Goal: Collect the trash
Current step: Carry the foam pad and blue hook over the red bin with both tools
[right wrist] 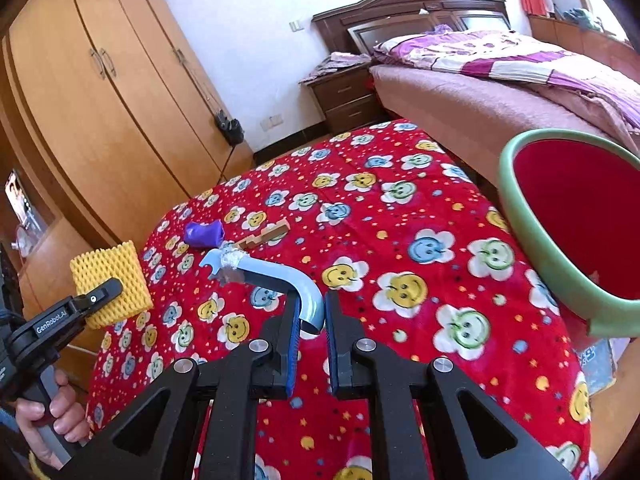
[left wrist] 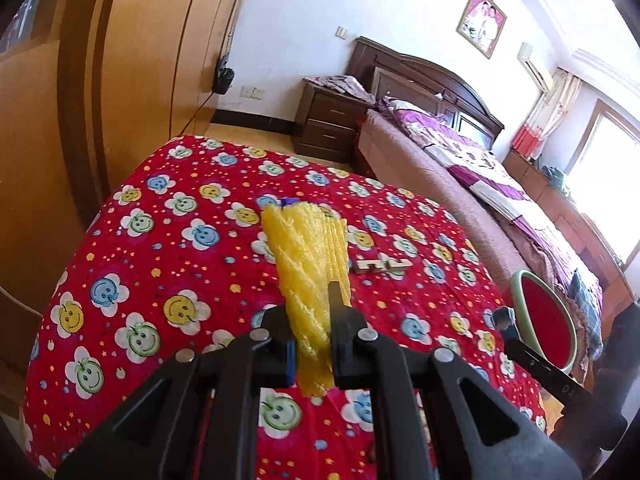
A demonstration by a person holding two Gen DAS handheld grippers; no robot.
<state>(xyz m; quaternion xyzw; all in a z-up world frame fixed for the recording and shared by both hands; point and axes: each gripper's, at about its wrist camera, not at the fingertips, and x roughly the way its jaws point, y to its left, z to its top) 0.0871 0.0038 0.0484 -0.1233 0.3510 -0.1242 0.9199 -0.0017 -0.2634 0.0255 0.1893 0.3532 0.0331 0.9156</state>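
Two wrist views angled down, close over one shared red quilt (left wrist: 160,240).

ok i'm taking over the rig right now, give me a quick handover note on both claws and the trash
Left claw: shut on the yellow foam net, lifted clear of the red blanket.
Right claw: shut on the bent light-blue plastic piece, also off the blanket.
Bin: green-rimmed red bucket stands at the right edge of the blanket; only a small scrap shows inside it.
Still on the blanket: purple wad and a small wooden piece beside it.
Done: two items picked up.
Left: likely drop both into the bucket, then fetch the purple wad and the wooden piece.
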